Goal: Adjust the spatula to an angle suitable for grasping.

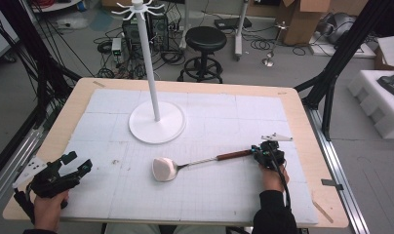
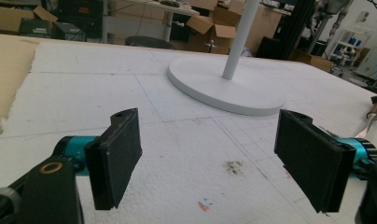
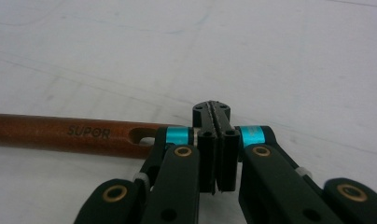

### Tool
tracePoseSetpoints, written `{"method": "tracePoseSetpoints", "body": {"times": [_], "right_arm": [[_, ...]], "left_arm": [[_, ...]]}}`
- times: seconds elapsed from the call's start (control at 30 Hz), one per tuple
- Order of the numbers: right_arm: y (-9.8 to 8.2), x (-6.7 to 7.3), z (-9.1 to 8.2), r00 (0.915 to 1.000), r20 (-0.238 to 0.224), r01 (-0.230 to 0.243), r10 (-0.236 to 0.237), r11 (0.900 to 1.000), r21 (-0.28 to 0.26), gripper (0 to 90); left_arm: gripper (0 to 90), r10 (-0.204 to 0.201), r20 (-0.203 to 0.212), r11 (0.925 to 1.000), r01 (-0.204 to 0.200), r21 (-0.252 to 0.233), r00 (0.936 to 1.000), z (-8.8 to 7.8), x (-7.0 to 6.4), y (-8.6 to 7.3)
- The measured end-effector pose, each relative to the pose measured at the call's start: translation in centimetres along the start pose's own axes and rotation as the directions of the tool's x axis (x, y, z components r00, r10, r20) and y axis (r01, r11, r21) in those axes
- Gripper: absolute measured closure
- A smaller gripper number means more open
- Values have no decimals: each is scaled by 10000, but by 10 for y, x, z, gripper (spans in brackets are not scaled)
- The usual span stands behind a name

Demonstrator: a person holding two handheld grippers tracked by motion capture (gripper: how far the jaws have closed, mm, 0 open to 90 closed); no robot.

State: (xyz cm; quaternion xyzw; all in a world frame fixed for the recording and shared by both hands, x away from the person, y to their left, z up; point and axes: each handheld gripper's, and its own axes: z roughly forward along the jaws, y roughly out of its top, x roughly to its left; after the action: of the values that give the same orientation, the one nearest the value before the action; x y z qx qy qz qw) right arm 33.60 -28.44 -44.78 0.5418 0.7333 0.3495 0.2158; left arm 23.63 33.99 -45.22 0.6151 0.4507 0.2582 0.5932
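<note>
Ladle (image 1: 195, 164) lying flat on the worktop (image 1: 302, 112) near the stand (image 1: 157, 122), right gripper (image 1: 269, 155) clenched empty at the wooden handle's end; left gripper (image 1: 63, 173) released wide, well apart. Risk: shut jaws nudging the handle, spinning it out of reach.

The white stand (image 1: 156, 117) blocks the tabletop's (image 1: 302, 122) far middle; the ladle (image 1: 195, 163) lies across centre-right; the near left stays open.

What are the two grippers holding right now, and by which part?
Nothing. The right gripper is shut pad to pad beside the end of the ladle's wooden handle; the left gripper is open and empty.
</note>
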Motion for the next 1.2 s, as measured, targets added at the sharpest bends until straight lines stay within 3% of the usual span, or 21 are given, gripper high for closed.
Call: {"method": "tracePoseSetpoints", "body": {"times": [0.03, 0.23, 0.3, 0.4, 0.5, 0.57, 0.63, 0.67, 0.73, 0.93, 0.97, 1.07, 1.13, 1.2], "right_arm": [[0, 9, 3, 9994, -219, 270, -271, 9996, -69, 896], [3, 32, 8, 9967, -566, 584, -589, 9982, -100, 896], [5, 45, 12, 9919, -942, 849, -854, 9963, -98, 895], [6, 55, 15, 9888, -1103, 994, -1004, 9949, -143, 895], [10, 75, 21, 9777, -1625, 1328, -1328, 9911, -108, 895], [12, 80, 23, 9740, -1811, 1368, -1363, 9906, -98, 895], [14, 93, 27, 9648, -2122, 1564, -1553, 9876, -121, 895], [17, 105, 31, 9545, -2358, 1833, -1825, 9829, -190, 894], [20, 109, 32, 9514, -2529, 1726, -1755, 9844, -338, 894], [23, 95, 9, 9585, -2346, 1405, -1618, 9845, -1051, 891], [19, 86, -5, 9640, -2192, 1171, -1503, 9806, -1575, 873], [14, 76, -18, 9709, -2012, 910, -1295, 9775, -1904, 844], [0, 61, -33, 9748, -1813, 851, -1296, 9684, -2346, 808], [-6, 57, -36, 9742, -1778, 925, -1393, 9642, -2486, 807]], "left_arm": [[231, -7, 1, 10000, 7, 5, 10000, 0, 0, 0], [231, -25, -1, 10000, 25, 1, 10000, 0, 0, 0], [231, -30, -5, 10000, 30, 11, 10000, 0, 0, 0], [231, -31, -12, 10000, 31, 14, 10000, 0, 0, 0], [231, -40, -6, 10000, 40, 15, 10000, 0, 0, 0], [231, -47, -6, 10000, 47, 23, 10000, 0, 0, 0], [231, -59, -5, 10000, 59, 29, 10000, 0, 1, 0], [231, -60, -3, 10000, 60, 21, 10000, 0, 0, 0], [231, -38, 5, 10000, 38, 0, 10000, 0, 0, 0], [231, -22, 51, 10000, 22, -18, 10000, 0, 0, 0], [231, -19, 46, 10000, 19, -11, 10000, 0, 0, 0], [231, -9, 19, 10000, 9, -1, 10000, 0, 0, 0], [231, -11, 8, 10000, 11, 0, 10000, 0, 0, 0], [232, -13, 1, 10000, 13, -3, 10000, 0, 0, 0]]}}
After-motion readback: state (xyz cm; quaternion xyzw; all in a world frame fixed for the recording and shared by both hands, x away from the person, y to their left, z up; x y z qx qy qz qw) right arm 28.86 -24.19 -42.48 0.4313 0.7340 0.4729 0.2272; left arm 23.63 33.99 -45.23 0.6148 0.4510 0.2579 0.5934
